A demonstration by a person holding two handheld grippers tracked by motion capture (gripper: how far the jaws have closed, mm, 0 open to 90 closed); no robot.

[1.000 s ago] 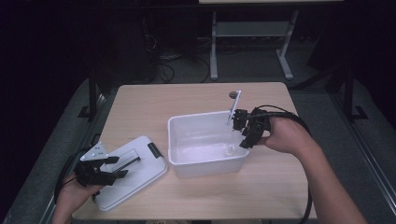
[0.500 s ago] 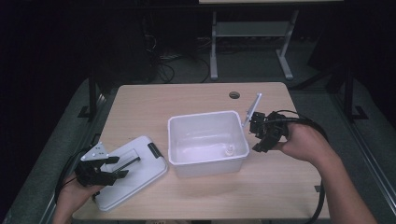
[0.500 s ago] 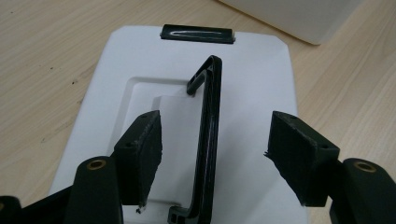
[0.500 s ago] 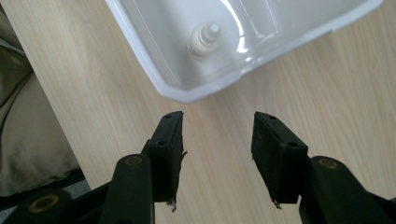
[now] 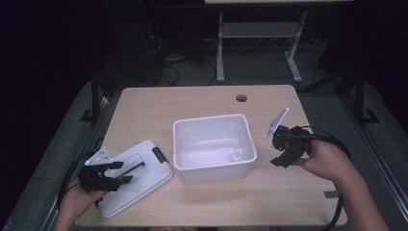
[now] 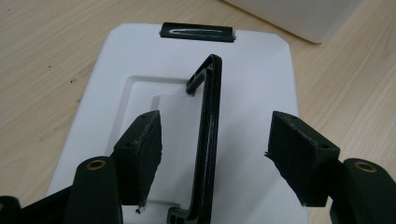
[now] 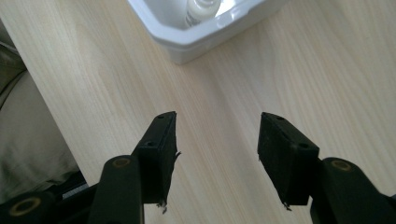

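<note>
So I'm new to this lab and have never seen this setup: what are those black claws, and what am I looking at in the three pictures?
No robot here: a person holds a two-jaw tool in each hand. The high view looks down on the table. The left tool hovers over a white lid, its open jaws either side of the lid's raised black handle. The right tool is open and empty, beside a white bin with a small bottle inside. The other two pictures come from cameras riding on each tool.
</note>
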